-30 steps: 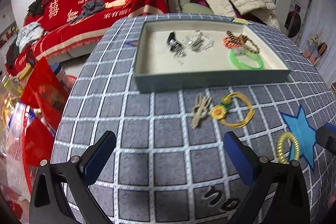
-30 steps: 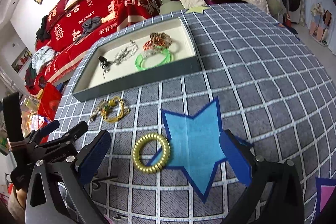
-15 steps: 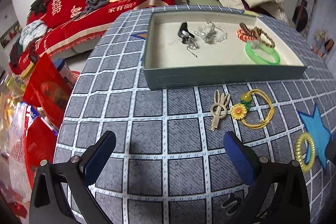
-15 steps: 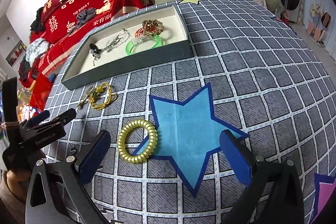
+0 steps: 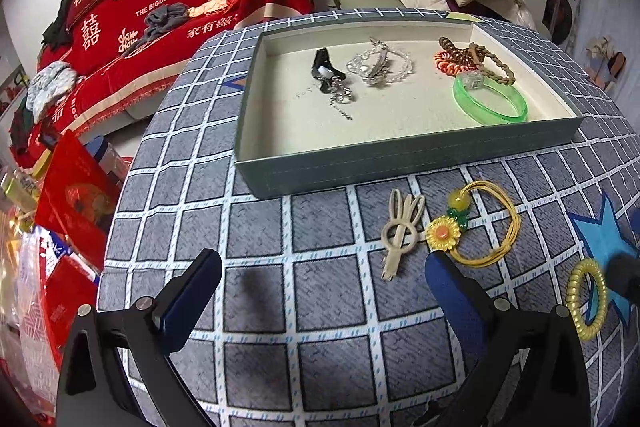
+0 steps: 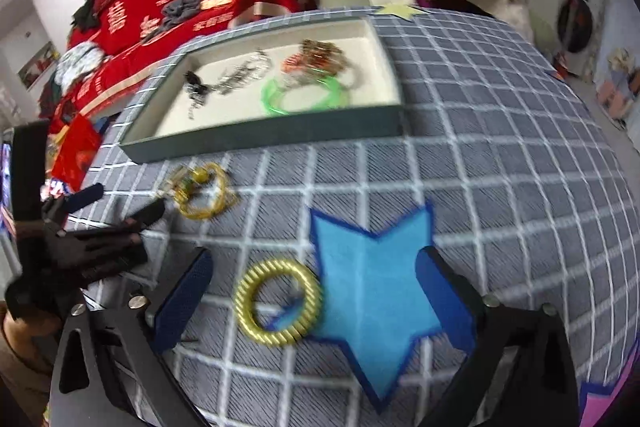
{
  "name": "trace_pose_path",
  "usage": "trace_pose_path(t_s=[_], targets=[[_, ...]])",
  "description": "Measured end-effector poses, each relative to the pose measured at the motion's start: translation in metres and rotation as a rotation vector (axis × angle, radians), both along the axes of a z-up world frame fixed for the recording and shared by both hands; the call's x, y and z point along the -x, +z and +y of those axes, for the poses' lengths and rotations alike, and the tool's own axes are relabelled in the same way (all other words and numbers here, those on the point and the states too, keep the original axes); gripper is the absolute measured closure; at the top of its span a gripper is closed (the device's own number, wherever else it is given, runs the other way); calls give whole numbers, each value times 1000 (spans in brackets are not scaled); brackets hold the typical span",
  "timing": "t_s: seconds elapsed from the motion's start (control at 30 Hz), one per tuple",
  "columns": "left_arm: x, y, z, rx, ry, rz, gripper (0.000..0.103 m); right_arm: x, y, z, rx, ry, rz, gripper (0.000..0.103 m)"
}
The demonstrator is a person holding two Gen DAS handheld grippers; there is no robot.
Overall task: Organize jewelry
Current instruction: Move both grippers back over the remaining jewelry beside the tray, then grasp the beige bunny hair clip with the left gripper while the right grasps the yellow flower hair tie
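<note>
Jewelry, loose lot: three pieces lie on the bench (image 5: 256,291), outside the tray (image 5: 400,163).

Left to right:
- Beige hair clip (image 5: 400,231): flat, looped prongs at the top, narrow stem; lies near the tray's front wall, beside the next item.
- Yellow elastic band (image 5: 496,227) with a sunflower charm and a yellow bead; thin cords in a loop; soft, likely to drape when lifted.
- Gold spiral hair tie (image 6: 278,303): coiled ring, springy; lies flat, its rim touching the blue star patch (image 6: 376,283).

Already in the tray: black clip, clear beaded pieces, orange and brown ties, green bangle (image 5: 490,101).

Left gripper (image 5: 320,287): jaws spread, empty, low over the bench with the beige clip just ahead.
Right gripper (image 6: 312,291): jaws wide, have just been closing slightly; the spiral tie sits between the pads, not yet pinched.

Handling, as judged: centre the ring between the pads, lower until they straddle its rim, close gently so the coil does not spring out, then carry to a bare part of the tray.
</note>
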State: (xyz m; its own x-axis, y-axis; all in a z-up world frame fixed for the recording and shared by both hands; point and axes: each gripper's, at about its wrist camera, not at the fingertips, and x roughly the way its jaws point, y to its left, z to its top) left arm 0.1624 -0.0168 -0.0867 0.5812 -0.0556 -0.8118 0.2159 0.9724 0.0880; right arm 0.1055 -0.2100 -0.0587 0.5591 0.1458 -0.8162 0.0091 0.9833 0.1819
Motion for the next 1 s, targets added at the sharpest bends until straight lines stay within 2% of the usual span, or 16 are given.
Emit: trace_pose_path(t_s=[0.17, 0.27, 0.57, 0.7, 0.77, 0.83, 1.0], targets=[[-4, -1, -3, 4, -12, -1, 0, -29, -3, 14, -43, 68, 22, 30], [-4, 0, -3, 22, -29, 0, 0, -42, -6, 26, -52, 126, 33, 37], [-5, 1, -2, 12, -68, -6, 0, -72, -19, 51, 15, 242, 90, 56], [-6, 1, -3, 6, -84, -7, 0, -74, -19, 59, 92, 280, 91, 65], [-6, 2, -5, 13, -95, -3, 1, -74, -19, 61, 130, 294, 92, 82], [-5, 3, -8, 18, -110, 4, 6, -73, -19, 58, 121, 297, 101, 98], [-6, 5, -16, 32, -154, 29, 19, -68, -18, 53, 106, 276, 95, 99]])
